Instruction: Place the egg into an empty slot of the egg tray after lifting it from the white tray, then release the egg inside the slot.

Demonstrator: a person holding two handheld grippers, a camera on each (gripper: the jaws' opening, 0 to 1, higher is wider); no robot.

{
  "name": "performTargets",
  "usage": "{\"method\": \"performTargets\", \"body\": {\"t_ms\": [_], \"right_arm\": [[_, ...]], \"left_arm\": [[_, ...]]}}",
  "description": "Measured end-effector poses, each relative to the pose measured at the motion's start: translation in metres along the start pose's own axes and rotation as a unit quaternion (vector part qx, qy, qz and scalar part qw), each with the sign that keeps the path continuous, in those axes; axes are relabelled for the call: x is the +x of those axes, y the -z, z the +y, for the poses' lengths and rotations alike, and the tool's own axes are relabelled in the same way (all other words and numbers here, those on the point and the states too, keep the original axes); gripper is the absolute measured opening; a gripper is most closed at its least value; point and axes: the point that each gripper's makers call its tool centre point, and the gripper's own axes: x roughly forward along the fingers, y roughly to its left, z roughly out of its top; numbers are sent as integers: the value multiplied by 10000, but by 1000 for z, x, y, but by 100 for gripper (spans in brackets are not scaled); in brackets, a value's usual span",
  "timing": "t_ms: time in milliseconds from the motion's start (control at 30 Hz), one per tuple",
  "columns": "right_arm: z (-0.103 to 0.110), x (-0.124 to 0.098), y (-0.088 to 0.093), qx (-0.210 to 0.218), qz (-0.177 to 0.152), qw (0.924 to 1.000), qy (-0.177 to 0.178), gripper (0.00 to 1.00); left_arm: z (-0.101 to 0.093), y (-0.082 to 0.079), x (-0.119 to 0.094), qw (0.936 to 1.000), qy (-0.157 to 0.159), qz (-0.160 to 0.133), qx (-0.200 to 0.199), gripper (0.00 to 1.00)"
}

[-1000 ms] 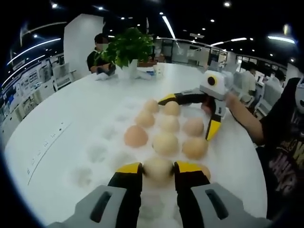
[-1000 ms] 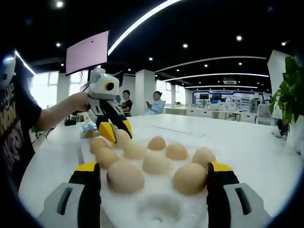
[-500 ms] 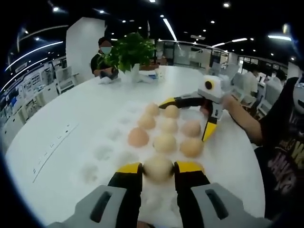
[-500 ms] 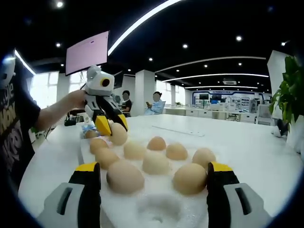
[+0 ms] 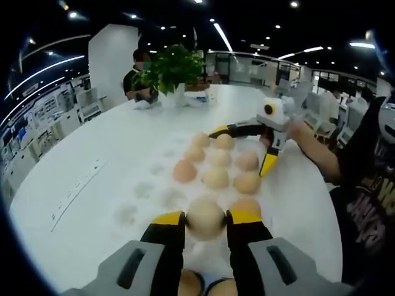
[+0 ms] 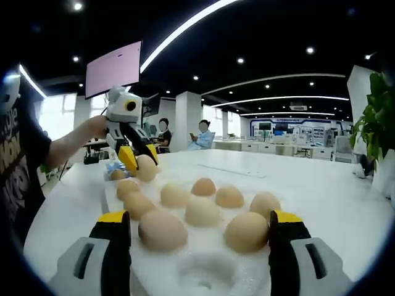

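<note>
While the left gripper (image 5: 205,221) hangs above the bench (image 5: 92,185), its two yellow-tipped fingers (image 5: 168,219) are clamped on a pale egg (image 5: 205,217), one on each side. The egg is up in the air, just before the near end of the egg tray (image 5: 148,185). Right under the gripper, at the bottom of the left gripper view, the tops of two more eggs (image 5: 207,285) peek out; I cannot tell what they sit in. Past the held egg, the egg tray lies flat on the bench. Its right side has eggs in it, and its left side has empty slots (image 5: 126,213). At the far end of the tray, the right gripper (image 5: 247,145) comes in from the right, held by a hand (image 5: 299,131).

In the right gripper view, the right gripper (image 6: 199,237) has its fingers (image 6: 114,231) wide apart, with nothing between them. They sit on either side of the near end of the egg tray (image 6: 203,271), where two big eggs (image 6: 162,229) lie side by side in their slots. More eggs sit in rows behind them. At the far end, the left gripper (image 6: 137,161) holds the egg (image 6: 145,168) just above the tray. Far back, a green plant (image 5: 170,65) stands on the bench, and people (image 6: 203,132) sit at other desks.
</note>
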Motion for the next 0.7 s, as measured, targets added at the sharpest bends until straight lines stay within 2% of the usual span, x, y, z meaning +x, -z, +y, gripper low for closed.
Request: {"method": "performTargets", "body": {"t_ms": [267, 700], "right_arm": [[0, 0, 0, 1, -15, 10000, -1, 97], [0, -1, 1, 1, -35, 10000, -1, 97]], "left_arm": [[9, 9, -15, 9999, -130, 34, -60, 26], [14, 13, -35, 9996, -284, 15, -26, 26]]}}
